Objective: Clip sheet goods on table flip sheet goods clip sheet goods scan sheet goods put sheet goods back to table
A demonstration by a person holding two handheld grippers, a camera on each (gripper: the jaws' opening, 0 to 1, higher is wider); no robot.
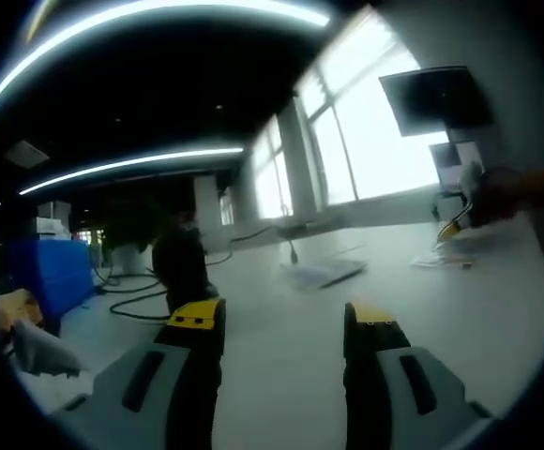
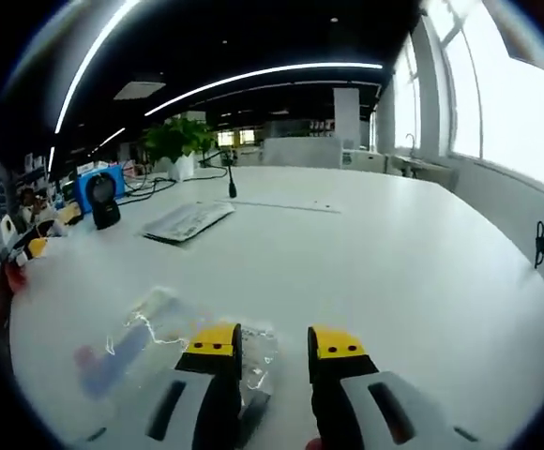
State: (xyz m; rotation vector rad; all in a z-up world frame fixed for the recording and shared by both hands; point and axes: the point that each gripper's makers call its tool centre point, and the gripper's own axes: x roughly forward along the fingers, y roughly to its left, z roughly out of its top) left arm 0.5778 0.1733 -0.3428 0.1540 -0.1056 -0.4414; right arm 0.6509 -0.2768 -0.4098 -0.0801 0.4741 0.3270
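A clear plastic packet of sheet goods (image 2: 145, 342) lies flat on the white table (image 2: 394, 262), crinkled and with a blue patch inside. My right gripper (image 2: 275, 341) hangs open just over the packet's right edge; its left jaw covers part of the film, and a corner of the packet reaches into the gap. My left gripper (image 1: 283, 316) is open above bare table (image 1: 281, 375) with nothing between its yellow-tipped jaws. In the left gripper view the right gripper (image 1: 452, 225) shows blurred at the far right, held by a hand (image 1: 521, 187), above the flat packet (image 1: 441, 261).
A keyboard (image 2: 188, 220) (image 1: 324, 272) lies mid-table. A black device (image 2: 105, 211) stands in front of a blue box (image 2: 98, 186) at the left, with cables and a potted plant (image 2: 178, 141) behind. A monitor (image 1: 436, 98) stands by the windows.
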